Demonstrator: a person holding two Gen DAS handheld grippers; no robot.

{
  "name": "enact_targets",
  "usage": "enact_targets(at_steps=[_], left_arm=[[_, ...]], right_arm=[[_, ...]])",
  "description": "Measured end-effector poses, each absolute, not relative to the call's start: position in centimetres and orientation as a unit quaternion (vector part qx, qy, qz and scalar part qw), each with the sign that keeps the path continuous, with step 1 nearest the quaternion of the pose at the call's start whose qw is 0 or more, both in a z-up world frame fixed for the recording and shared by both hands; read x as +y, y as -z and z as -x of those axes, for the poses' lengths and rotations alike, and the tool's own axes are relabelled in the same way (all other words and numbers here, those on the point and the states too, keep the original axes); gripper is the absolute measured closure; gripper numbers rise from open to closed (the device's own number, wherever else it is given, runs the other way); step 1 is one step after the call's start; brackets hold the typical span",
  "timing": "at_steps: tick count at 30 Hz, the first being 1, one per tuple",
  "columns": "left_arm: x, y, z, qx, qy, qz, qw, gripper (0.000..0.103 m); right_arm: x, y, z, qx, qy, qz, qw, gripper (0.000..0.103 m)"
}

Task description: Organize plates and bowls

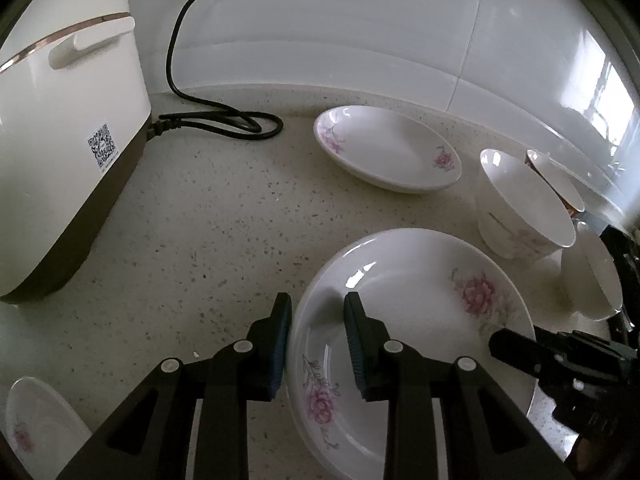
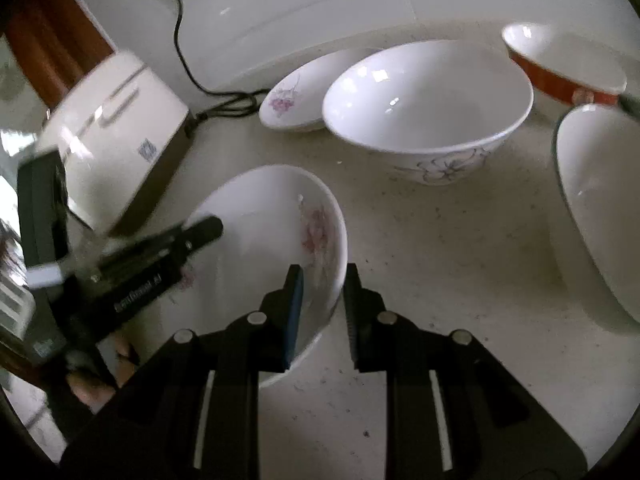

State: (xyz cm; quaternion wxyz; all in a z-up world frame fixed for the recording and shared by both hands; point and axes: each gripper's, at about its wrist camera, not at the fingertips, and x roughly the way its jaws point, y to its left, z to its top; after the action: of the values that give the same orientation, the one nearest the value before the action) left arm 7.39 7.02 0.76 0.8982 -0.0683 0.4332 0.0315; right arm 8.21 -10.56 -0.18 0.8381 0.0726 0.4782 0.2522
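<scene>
Both the left gripper (image 1: 318, 338) and right gripper (image 2: 322, 314) have jaws clenched on opposite rims of the white pink-flowered ceramic plate (image 1: 412, 320), no legible writing between them.

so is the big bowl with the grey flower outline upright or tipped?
Upright. The bowl sits on its base on the counter, open side up, and it is empty.

White plate (image 1: 420, 320) with pink flowers, white bowl (image 2: 428, 108) with grey line-drawn flowers, speckled beige counter (image 1: 200, 220)
</scene>
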Motion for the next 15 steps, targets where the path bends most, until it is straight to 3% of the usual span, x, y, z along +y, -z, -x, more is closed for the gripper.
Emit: enact_targets(at_steps=[15], left_arm=[[5.6,-1.3,-6.4,0.399,-0.073,0.018,0.914,0.075]], right_arm=[[-10.9,0.3,-8.0,0.463,-0.234,-0.088,0.850,0.086]])
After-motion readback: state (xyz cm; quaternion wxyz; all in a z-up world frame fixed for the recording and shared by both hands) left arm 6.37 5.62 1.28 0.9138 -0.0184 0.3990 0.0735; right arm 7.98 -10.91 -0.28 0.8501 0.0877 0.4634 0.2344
